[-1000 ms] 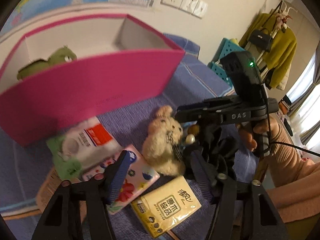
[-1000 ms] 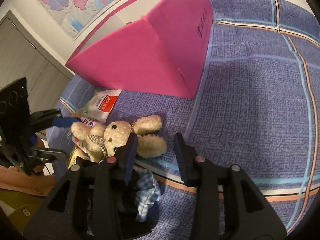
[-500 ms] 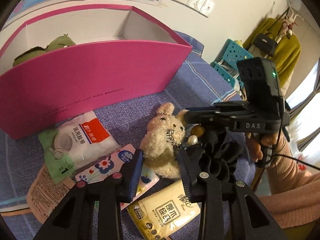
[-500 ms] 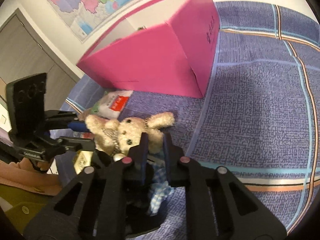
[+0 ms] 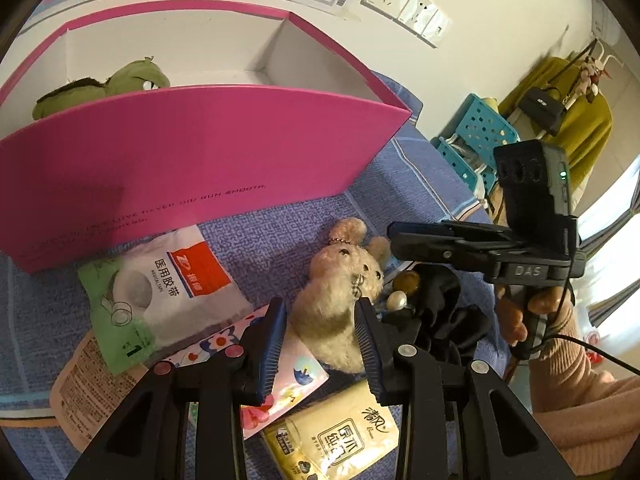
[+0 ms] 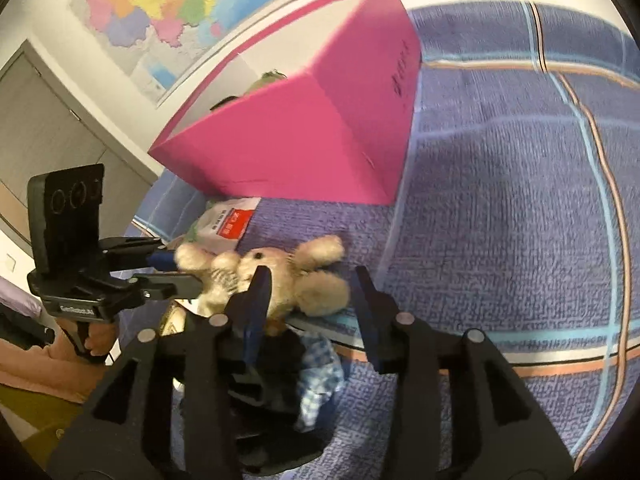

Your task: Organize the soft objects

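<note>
Plush bunny lies on the blue-violet cloth, just in front of the pink box, head toward twelve o'clock in the left wrist view. Left gripper has closed narrow onto the bunny's lower body, pads pressing both flanks, so its long axis runs along the fingers. Right gripper has just been opening; its jaws stand apart, the bunny's body between them, the right pad clear of the fur, contact at the left pad uncertain. Judgement: left hand has the toy, right is letting go. Box opening lies at eleven o'clock from the left gripper, with a green plush already inside. Tissue packs lie at six o'clock, medical tape packet at nine.
</note>
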